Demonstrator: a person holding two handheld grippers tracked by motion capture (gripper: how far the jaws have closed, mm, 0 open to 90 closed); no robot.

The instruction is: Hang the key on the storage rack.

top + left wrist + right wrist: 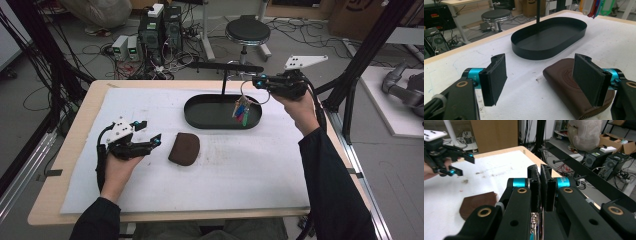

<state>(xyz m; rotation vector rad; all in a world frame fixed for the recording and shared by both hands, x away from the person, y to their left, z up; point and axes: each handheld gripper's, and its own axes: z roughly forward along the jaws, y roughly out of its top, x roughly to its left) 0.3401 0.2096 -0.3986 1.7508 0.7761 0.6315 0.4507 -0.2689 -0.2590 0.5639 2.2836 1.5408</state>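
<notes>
Jaws of the right gripper (256,81) are clamped on a wire ring; the high view shows the key bunch (241,111) with coloured tags hanging from it above the black oval tray (200,117). The right gripper view adds the closed pads (534,187) close up. The left gripper (541,77) stands spread and empty, with the brown pouch (564,82) lying on the white mat (250,170) just beside one pad. Count: one tray, one pouch, one key bunch, two grippers.
</notes>
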